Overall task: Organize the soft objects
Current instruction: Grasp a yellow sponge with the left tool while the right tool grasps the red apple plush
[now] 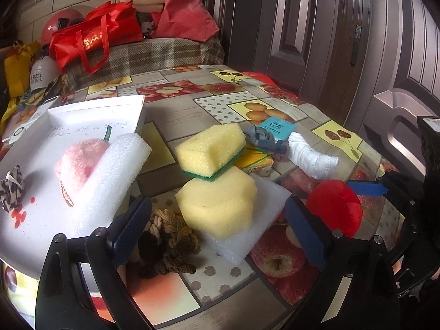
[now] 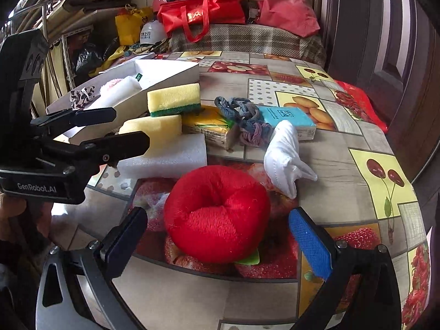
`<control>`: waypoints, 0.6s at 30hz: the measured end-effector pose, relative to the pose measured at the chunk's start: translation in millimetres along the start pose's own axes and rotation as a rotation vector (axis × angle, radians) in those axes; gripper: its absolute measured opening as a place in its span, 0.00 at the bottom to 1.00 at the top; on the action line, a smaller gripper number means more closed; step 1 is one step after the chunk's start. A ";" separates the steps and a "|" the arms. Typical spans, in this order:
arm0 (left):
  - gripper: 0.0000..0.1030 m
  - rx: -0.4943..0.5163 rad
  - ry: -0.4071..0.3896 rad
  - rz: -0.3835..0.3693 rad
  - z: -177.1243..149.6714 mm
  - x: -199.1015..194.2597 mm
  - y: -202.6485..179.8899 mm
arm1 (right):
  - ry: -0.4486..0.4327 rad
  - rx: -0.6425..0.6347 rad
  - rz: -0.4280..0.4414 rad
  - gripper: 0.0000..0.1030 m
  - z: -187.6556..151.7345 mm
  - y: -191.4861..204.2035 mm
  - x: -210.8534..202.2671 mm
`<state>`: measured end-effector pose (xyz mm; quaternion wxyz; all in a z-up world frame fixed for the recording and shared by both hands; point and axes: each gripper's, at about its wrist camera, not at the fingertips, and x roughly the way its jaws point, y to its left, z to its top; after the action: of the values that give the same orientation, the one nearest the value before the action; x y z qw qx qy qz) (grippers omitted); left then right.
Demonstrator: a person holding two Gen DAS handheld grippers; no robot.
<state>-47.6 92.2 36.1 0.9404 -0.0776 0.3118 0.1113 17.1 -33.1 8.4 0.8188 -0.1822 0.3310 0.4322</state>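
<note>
My left gripper (image 1: 217, 220) is open around a plain yellow sponge (image 1: 217, 203) lying on a white foam slab (image 1: 255, 214). A yellow-green scouring sponge (image 1: 210, 151) rests on top of it. A brown knotted rope (image 1: 167, 236) lies by my left finger. The white box (image 1: 68, 121) at left holds a pink plush (image 1: 74, 165), a white foam block (image 1: 110, 176) and a patterned scrunchie (image 1: 11, 189). My right gripper (image 2: 217, 231) is open around a red plush apple (image 2: 217, 217). A white glove (image 2: 286, 156) and a blue-purple rope (image 2: 244, 121) lie beyond.
A teal tissue pack (image 2: 288, 118) and a yellow packet (image 2: 209, 129) lie mid-table. Red bags (image 2: 203, 13), helmets and foam rolls crowd the bench behind the table. A dark door (image 1: 357, 55) stands at right. The left gripper (image 2: 90, 134) shows in the right wrist view.
</note>
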 end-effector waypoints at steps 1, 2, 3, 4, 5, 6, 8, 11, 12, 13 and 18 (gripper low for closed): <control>0.95 0.012 0.007 0.006 1.5 3.1 -2.7 | 0.018 0.013 -0.001 1.00 1.0 -2.2 3.6; 0.95 0.022 0.016 0.010 2.5 6.5 -6.2 | 0.036 0.031 0.004 1.00 1.7 -5.1 6.9; 0.91 0.026 0.024 0.012 3.7 10.0 -8.2 | 0.052 0.049 0.013 1.00 2.1 -8.7 9.9; 0.84 0.023 0.035 0.015 5.1 14.0 -8.9 | 0.065 0.066 0.025 1.00 2.2 -12.1 12.4; 0.80 0.015 0.051 0.017 6.0 18.2 -8.3 | 0.077 0.083 0.043 0.99 1.9 -15.7 14.5; 0.74 0.005 0.072 0.023 6.5 22.6 -6.2 | 0.082 0.094 0.055 0.98 1.3 -17.9 15.1; 0.70 -0.018 0.098 0.015 5.9 28.0 -1.9 | 0.078 0.101 0.056 0.93 0.4 -18.3 13.3; 0.65 -0.031 0.102 0.006 5.3 28.8 0.6 | 0.080 0.076 0.042 0.76 1.2 -12.4 12.7; 0.61 -0.031 0.101 0.002 5.1 28.5 0.4 | 0.076 0.066 0.038 0.66 1.4 -10.4 11.7; 0.54 -0.031 0.098 -0.001 4.9 27.9 0.3 | 0.074 0.060 0.031 0.66 2.6 -9.4 11.7; 0.33 -0.030 0.046 -0.042 5.4 16.8 0.6 | 0.044 0.092 0.055 0.58 5.3 -19.6 8.5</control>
<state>-31.6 96.6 30.2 0.9337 -0.1006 0.3302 0.0945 38.9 -36.0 6.5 0.8066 -0.1447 0.3733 0.4348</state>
